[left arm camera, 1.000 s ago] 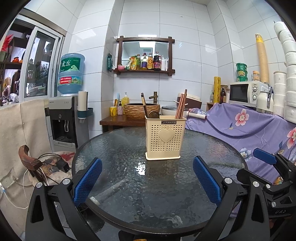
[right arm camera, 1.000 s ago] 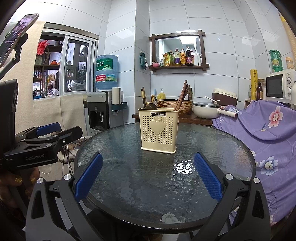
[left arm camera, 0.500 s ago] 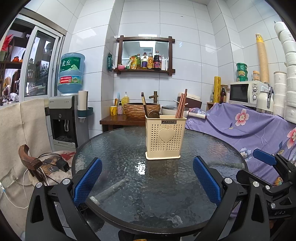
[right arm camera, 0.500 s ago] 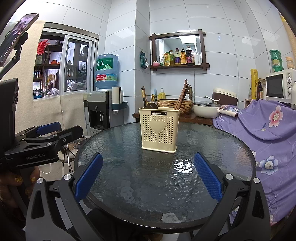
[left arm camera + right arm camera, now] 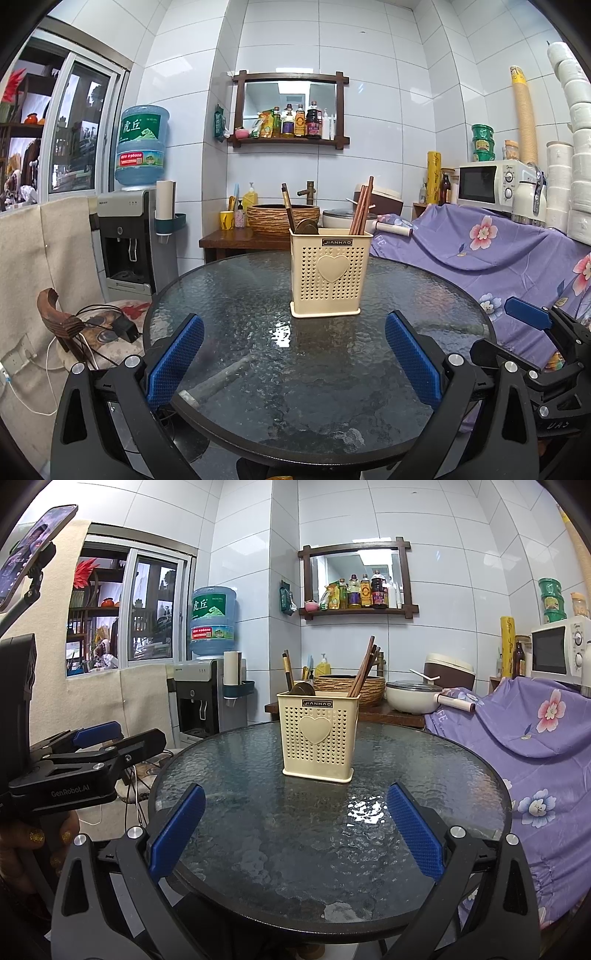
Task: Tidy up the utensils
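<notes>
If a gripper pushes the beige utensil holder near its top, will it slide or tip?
The utensil holder is probably light, being thin perforated plastic. It looks taller than its base, and the chopsticks lean out above the rim, so it may tip. On the glass table a low push would likely slide it.

The utensil holder (image 5: 330, 272) hides the lower ends of the chopsticks (image 5: 361, 211) and spoon (image 5: 290, 214).

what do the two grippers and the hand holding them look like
Both the left gripper and the right gripper have black angular frames, silver screws and blue ribbed pads. The left one's side reads GenRobot.AI. The hand holding it has gold glitter nail polish.
</notes>
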The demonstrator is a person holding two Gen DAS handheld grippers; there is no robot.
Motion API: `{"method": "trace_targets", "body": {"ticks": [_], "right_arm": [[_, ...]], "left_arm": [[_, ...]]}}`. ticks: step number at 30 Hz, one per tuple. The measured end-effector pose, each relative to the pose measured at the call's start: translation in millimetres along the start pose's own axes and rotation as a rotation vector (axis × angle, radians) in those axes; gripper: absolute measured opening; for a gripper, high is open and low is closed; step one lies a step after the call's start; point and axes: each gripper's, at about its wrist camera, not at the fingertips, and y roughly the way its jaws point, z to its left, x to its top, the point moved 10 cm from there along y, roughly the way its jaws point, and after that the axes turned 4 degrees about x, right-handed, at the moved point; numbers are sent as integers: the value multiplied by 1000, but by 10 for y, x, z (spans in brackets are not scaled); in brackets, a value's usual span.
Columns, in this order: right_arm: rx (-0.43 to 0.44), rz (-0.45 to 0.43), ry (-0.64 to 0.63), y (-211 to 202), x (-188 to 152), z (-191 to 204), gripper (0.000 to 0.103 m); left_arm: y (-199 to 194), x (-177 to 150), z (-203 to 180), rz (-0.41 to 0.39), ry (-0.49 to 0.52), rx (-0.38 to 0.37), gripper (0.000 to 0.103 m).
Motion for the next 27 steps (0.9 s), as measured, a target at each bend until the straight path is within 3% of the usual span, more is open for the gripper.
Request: {"method": "trace_targets", "body": {"ticks": [27], "right_arm": [[1, 7, 0, 16, -69, 6, 97]], "left_arm": [[-1, -34, -18, -6, 3, 2, 97]]}}
